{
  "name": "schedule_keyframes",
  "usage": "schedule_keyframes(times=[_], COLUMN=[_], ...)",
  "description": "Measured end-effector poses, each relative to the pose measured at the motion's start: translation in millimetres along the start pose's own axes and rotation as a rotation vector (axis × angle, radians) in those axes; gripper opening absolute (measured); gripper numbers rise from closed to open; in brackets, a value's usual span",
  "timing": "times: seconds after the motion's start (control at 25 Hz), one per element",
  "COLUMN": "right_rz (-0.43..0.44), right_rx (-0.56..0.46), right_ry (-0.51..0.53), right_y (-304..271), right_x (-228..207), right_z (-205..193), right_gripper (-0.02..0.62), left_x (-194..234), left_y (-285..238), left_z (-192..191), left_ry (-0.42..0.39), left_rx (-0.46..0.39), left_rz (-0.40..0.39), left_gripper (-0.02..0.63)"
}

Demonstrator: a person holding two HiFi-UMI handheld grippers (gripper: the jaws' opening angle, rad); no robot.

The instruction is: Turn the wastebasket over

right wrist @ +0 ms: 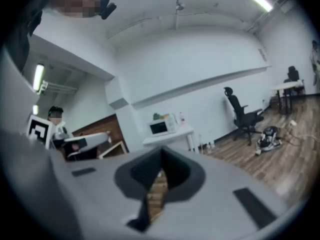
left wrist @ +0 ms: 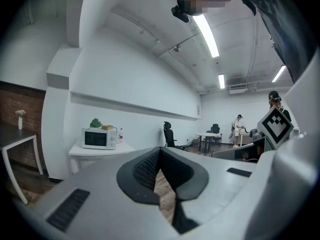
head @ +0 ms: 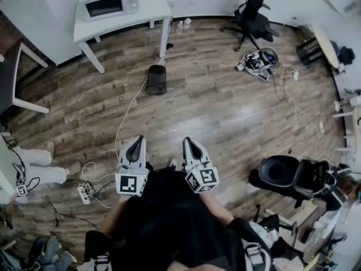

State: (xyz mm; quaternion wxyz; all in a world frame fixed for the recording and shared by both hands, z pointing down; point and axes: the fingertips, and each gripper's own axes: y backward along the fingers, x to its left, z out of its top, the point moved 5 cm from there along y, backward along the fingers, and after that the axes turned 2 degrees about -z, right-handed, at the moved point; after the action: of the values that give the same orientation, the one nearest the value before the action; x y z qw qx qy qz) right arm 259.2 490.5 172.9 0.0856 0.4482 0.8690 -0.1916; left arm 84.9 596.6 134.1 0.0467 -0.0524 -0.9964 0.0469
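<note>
Closest to me, bottom centre of the head view: the operator's dark-clad torso (head: 163, 219), w/ the left gripper (head: 137, 142) and right gripper (head: 189, 143) held side by side just above it, both aimed up-frame, approx level. Both sets of jaws are pressed together w/ nothing btwn them; in each gripper view I only get a sliver of plank floor through the notch under the pads. The black cylindrical mesh wastebasket (head: 156, 79) is upper centre-left of the head view, standing on end on the brown wood-plank floor (head: 214, 112), well apart from both grippers, untouched; can't tell from here if its mouth faces up. It sits nr the front-right leg of the white rectangular table (head: 155, 7) at upper left, which carries a white microwave oven (head: 107, 5). A thin white cable (head: 125, 117) runs from nr the wastebasket down-left to a white power strip (head: 83, 193). Black swivel office chair (head: 254, 16) at upper right.
</note>
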Motion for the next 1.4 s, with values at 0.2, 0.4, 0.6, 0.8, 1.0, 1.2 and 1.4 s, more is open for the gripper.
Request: schedule_keyframes(times=[0.2, 0.4, 0.6, 0.8, 1.0, 1.2, 1.4], right_rz=[0.001, -0.005, -0.016, -0.046, -0.081, -0.104, -0.108], right_rx=[-0.005, -0.006, -0.016, -0.006, -0.004, 0.009, 0.018], right_ry=[0.010, 0.007, -0.008, -0.009, -0.016, -0.015, -0.003], right_y=[-2.8, -7.5, -17.3, -33.6, -44.5, -52.5, -66.1], right_x=[6.0, 14.1, 27.4, 46.6, 69.3, 85.4, 86.9], right_z=[-4.4, -4.0, -5.0, -11.9, -23.2, -34.8, -34.1], right_gripper=[0.032, 0.032, 0.032, 0.032, 0.032, 0.032, 0.032], left_x=[5.3, 14.7, 32.2, 59.0, 84.0, 103.7, 117.2], left_y=[3.4, 4.3, 8.5, 13.0, 20.3, 19.7, 8.3], left_z=[-0.9, -1.1, -3.6, -10.3, -20.3, -28.4, -33.4], left_ry=[0.003, 0.014, 0.027, 0.044, 0.058, 0.051, 0.065], left_rx=[-0.011, -0.013, 0.005, 0.022, 0.045, 0.058, 0.077], left_rz=[-0.005, -0.014, -0.025, -0.044, -0.082, -0.117, -0.120], left_gripper=[0.035, 0.035, 0.035, 0.035, 0.035, 0.035, 0.035])
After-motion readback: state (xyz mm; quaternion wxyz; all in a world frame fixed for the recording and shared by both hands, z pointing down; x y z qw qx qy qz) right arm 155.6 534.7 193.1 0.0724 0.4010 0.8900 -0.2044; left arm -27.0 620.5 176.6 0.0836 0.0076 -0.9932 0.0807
